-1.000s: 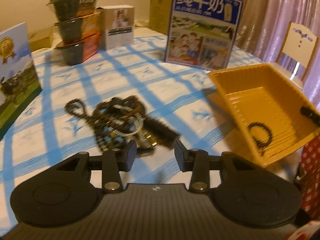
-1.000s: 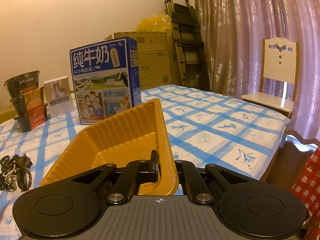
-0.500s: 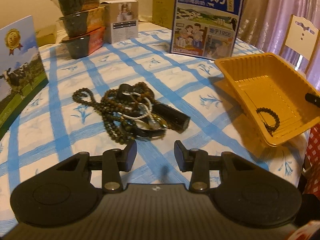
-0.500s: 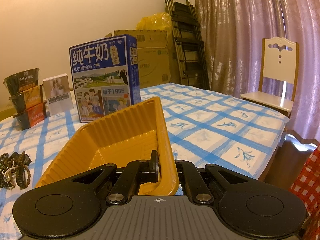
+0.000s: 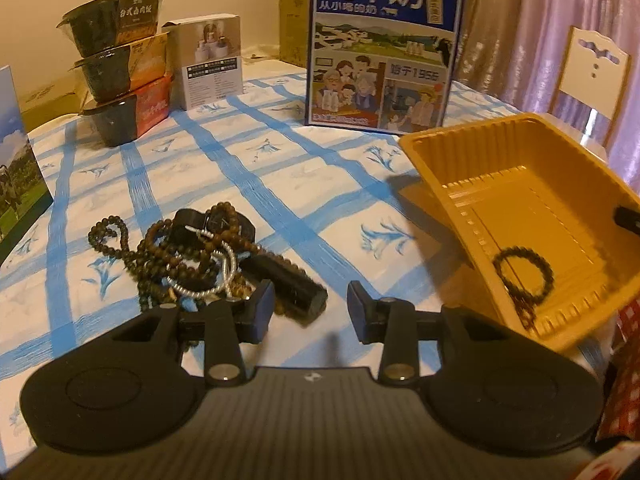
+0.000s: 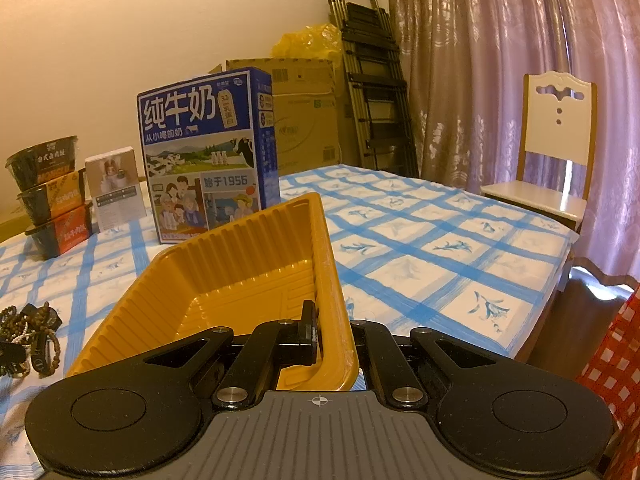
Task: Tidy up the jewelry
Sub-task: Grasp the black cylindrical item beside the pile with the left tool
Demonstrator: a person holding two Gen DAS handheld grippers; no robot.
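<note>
Right gripper (image 6: 334,334) clamped on the one yellow tray (image 5: 516,216) rim, one bead bracelet (image 5: 524,274) inside; left gripper (image 5: 311,306) wide open, empty, beside the one jewelry pile (image 5: 192,256) left of tray.

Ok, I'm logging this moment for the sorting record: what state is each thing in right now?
left claw: open, hovering at the near edge of the pile, holding nothing.
right claw: shut on the tray's wall.
yellow tray: tilted, one side lifted off the table.
bead bracelet: lying inside the tray.
jewelry pile: tangled on the tablecloth, outside the tray.
milk carton box: upright.
</note>
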